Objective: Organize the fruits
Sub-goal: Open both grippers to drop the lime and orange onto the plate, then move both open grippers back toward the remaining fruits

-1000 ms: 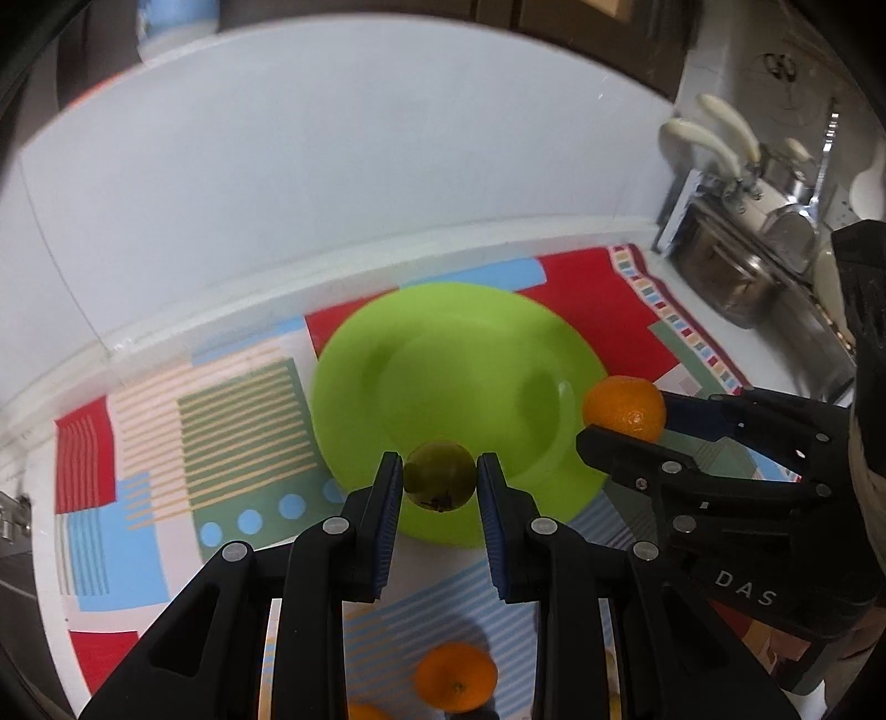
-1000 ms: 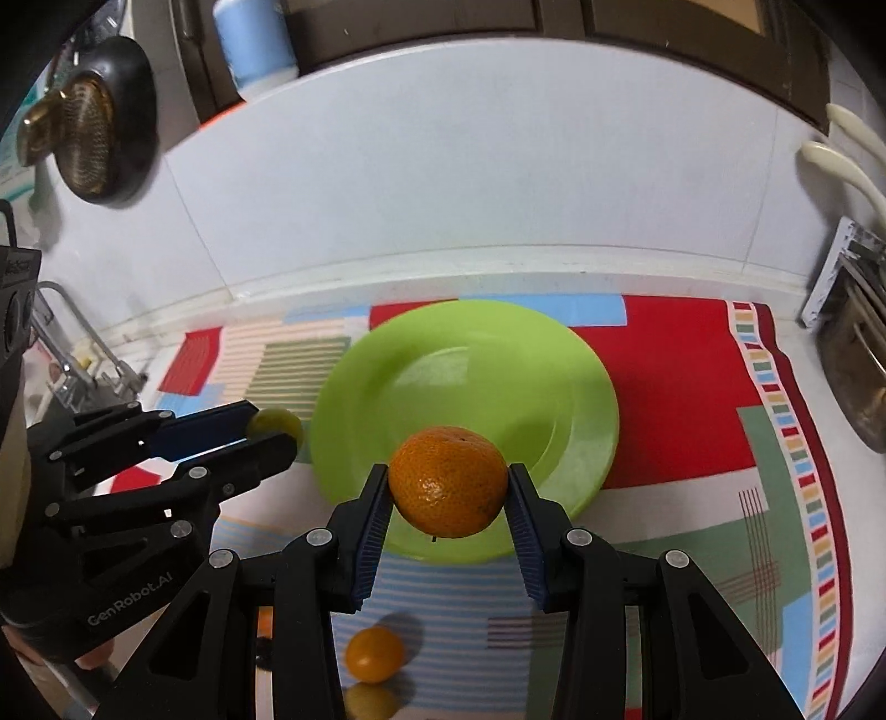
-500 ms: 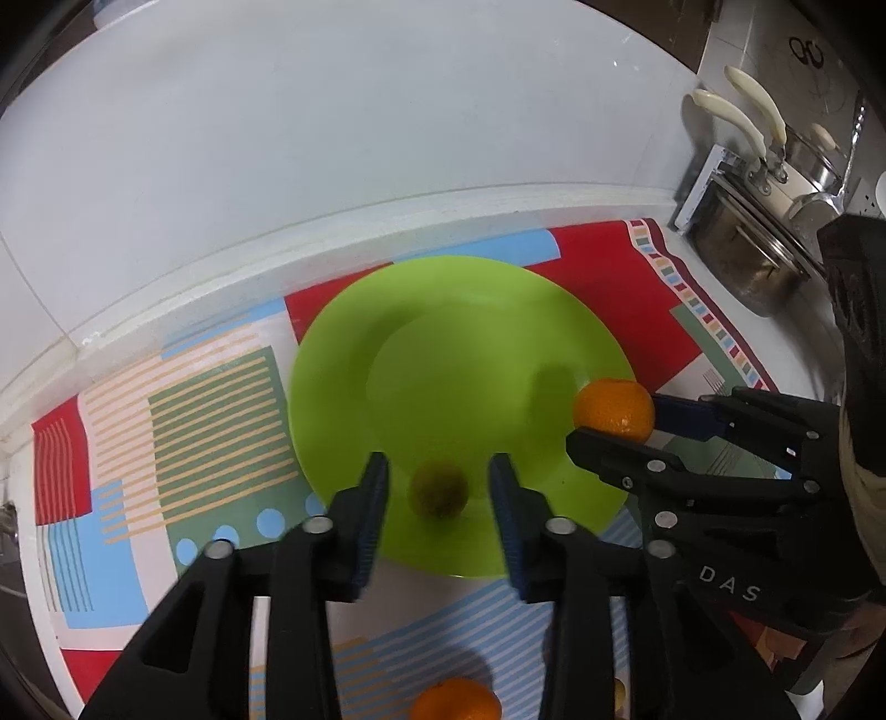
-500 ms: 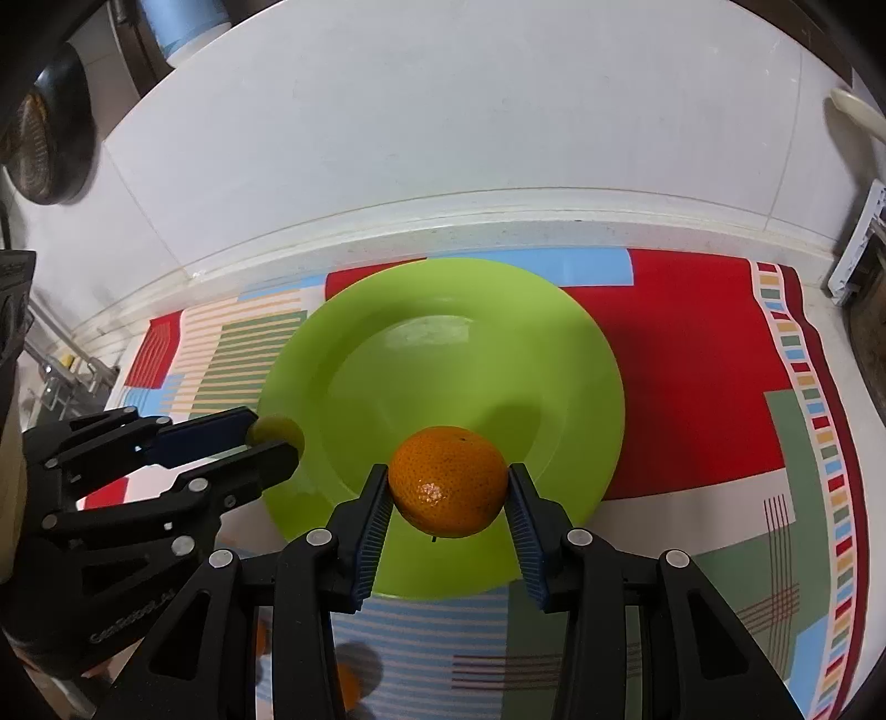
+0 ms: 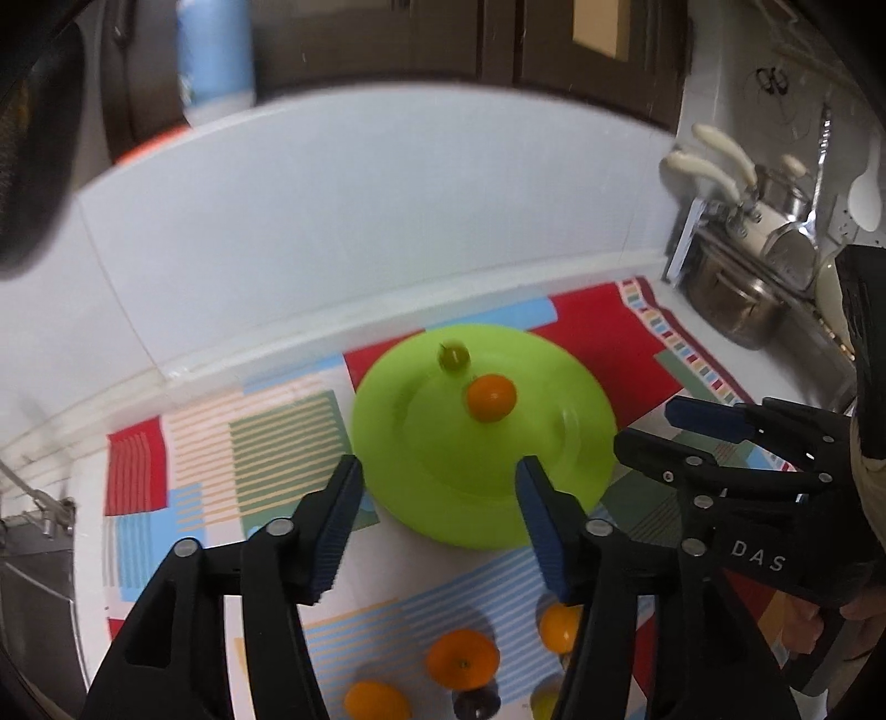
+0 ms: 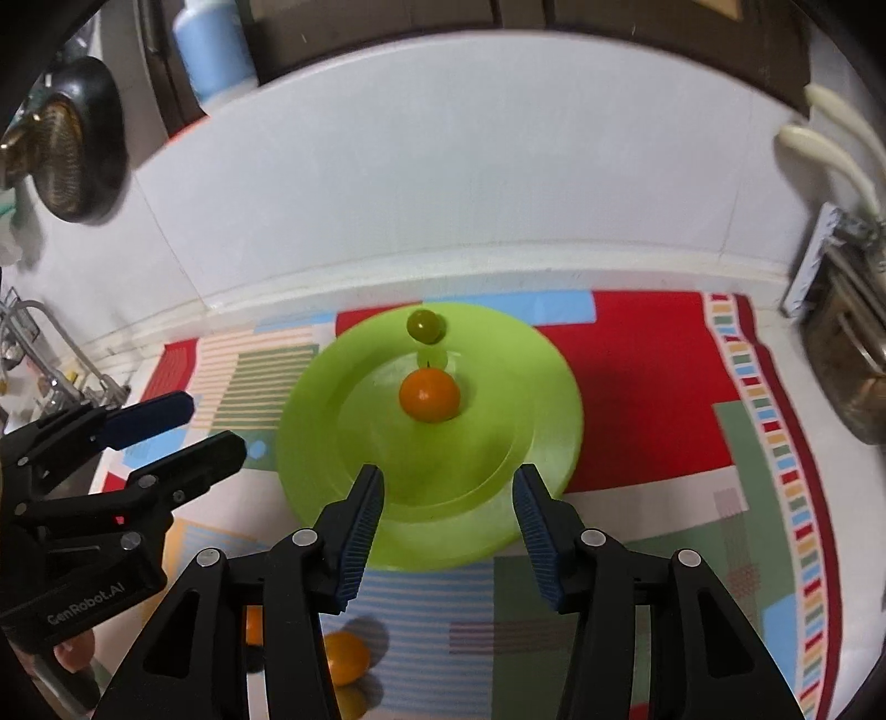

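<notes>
A lime-green plate [image 5: 443, 498] [image 6: 498, 454] sits on a colourful patterned mat. On it lie an orange mandarin [image 5: 490, 397] [image 6: 429, 395] near the middle and a small green fruit [image 5: 453, 356] [image 6: 425, 325] at the far rim. My left gripper [image 5: 440, 520] is open and empty above the plate's near edge. My right gripper [image 6: 447, 518] is open and empty over the plate's near edge. Several orange fruits [image 5: 462, 658] [image 6: 344, 657] lie on the mat in front of the plate. Each gripper shows in the other's view, the right one [image 5: 653, 426] and the left one [image 6: 213, 423].
A white backsplash wall [image 6: 443, 194] runs behind the mat. Metal pots with cream handles [image 5: 742, 288] stand at the right. A blue bottle [image 6: 213, 44] and a dark strainer [image 6: 72, 144] are up behind the wall. A metal rack [image 6: 50, 365] stands at the left.
Both grippers opened and let go of their fruit, then pulled back and up. The mandarin and the small green fruit now lie on the plate.
</notes>
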`<act>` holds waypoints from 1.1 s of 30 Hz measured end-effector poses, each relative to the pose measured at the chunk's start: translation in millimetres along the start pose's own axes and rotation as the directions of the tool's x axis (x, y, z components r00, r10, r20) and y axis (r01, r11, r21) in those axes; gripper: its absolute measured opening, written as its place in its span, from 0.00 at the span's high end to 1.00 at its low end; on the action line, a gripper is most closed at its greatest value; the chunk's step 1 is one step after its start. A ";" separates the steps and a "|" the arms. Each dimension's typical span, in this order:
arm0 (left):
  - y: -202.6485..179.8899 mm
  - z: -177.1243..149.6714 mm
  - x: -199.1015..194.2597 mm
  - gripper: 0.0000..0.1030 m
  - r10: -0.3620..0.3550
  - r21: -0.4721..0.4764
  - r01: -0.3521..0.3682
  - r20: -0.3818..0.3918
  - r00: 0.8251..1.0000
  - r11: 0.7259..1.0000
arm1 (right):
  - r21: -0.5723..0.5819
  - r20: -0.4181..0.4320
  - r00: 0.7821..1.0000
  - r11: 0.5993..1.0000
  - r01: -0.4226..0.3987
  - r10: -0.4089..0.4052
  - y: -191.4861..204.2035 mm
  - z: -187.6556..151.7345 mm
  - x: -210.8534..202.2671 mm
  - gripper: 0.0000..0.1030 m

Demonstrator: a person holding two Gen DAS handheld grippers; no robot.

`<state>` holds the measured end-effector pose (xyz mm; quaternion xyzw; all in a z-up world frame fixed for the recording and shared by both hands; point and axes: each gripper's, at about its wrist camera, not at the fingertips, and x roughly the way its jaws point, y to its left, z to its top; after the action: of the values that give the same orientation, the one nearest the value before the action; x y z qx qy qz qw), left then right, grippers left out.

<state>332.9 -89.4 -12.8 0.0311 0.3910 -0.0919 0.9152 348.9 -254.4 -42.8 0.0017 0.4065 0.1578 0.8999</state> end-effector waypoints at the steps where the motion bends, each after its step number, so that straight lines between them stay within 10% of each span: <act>1: -0.8 -1.4 -7.1 0.42 0.004 0.000 -0.004 0.015 1.000 1.000 | -0.001 0.017 1.000 1.000 0.003 -0.003 1.4 -2.0 -8.8 0.51; 33: -10.5 -116.7 -114.9 0.21 0.049 -0.009 -0.048 0.154 0.987 0.999 | -0.060 0.232 0.963 0.986 0.157 -0.139 43.5 -120.0 -122.1 0.34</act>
<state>170.2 -68.1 -10.5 0.0309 0.3183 -0.0706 0.9448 173.1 -262.9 -28.2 -0.0456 0.2935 0.1046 0.9491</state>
